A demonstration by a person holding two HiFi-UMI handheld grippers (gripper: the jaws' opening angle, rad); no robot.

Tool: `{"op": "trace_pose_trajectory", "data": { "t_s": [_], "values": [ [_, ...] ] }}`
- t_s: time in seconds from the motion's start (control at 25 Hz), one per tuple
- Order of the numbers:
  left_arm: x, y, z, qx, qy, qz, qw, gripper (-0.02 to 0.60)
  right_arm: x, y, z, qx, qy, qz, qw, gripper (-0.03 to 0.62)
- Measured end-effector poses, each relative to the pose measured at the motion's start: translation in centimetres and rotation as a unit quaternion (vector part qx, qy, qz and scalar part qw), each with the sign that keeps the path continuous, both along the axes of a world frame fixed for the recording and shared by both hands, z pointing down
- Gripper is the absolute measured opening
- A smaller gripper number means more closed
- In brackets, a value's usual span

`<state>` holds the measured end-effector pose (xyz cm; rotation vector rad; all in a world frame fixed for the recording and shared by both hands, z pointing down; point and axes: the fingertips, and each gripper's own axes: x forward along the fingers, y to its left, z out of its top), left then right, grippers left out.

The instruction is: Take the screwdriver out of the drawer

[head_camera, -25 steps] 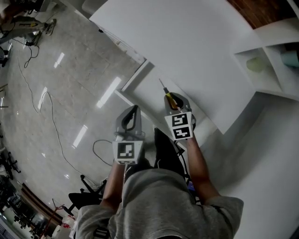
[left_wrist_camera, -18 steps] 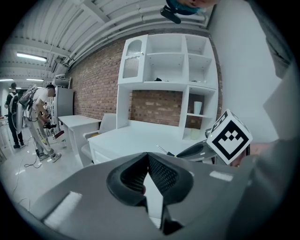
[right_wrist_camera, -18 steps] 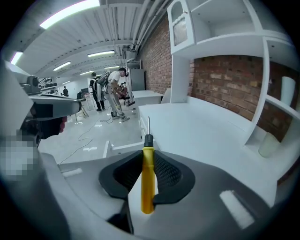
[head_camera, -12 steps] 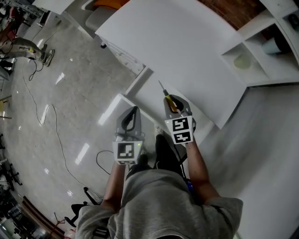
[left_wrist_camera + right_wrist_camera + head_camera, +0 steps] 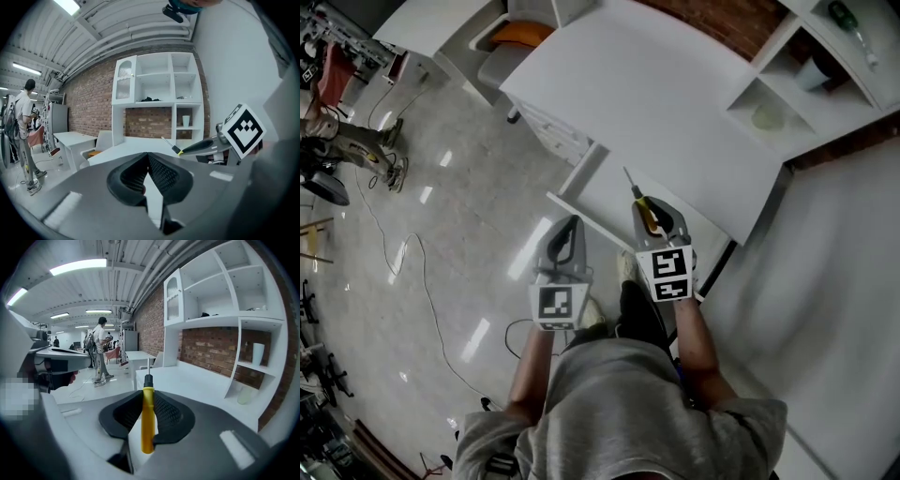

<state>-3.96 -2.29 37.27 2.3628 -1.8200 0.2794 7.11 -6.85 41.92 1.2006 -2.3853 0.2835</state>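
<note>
No legible text, labels or numbers in any view

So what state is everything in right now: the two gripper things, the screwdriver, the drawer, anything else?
drawer: pulled open, the visible part bare.
screwdriver: out of the drawer, clamped by its yellow handle, tip pointing forward.
right gripper: shut on the screwdriver.
left gripper: shut, nothing between its jaws.
cup: standing upright.
</note>
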Motion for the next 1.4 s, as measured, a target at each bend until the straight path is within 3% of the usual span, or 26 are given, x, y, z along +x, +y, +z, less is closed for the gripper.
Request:
{"op": "trace_pose_trajectory", "data": {
  "t_s": [0.56,1.4],
  "values": [
    [-0.3,7.0,-3.7,0.037,-0.008,0.032,0.9988,0.012,2.1,8.5,-6.4,0.062,-0.021,0.056,0.996,0.077],
    [-3.1,14.2,-4.7,0.051,-0.014,0.029,0.9982,0.012,4.6,18.3,-7.9,0.094,-0.023,0.107,0.990,0.077]
  ]
}}
